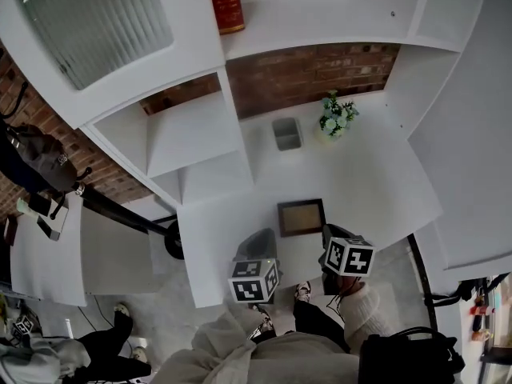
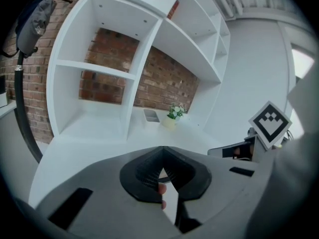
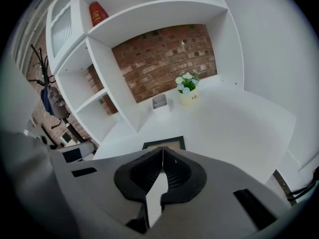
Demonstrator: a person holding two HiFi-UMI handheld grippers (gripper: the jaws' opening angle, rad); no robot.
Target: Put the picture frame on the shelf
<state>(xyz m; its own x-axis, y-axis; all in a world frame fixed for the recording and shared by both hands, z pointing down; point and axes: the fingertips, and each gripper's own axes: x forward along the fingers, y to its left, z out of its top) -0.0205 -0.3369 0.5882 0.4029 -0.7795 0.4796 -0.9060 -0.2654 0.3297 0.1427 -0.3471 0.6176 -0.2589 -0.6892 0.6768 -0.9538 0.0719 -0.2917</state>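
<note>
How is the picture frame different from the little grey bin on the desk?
The picture frame lies flat at the front of the white desk; the grey bin stands upright at the back. The frame is dark-bordered, the bin pale and open-topped. Both sit on that desk.

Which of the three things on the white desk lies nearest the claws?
The picture frame, lying flat just before them; the grey box and flower pot stand farther back.

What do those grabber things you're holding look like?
The left gripper and right gripper each have a wide grey body and black ribbed jaws that taper to a point. Each carries a white cube printed with black square markers. The person wears pale, loose sleeves.
</note>
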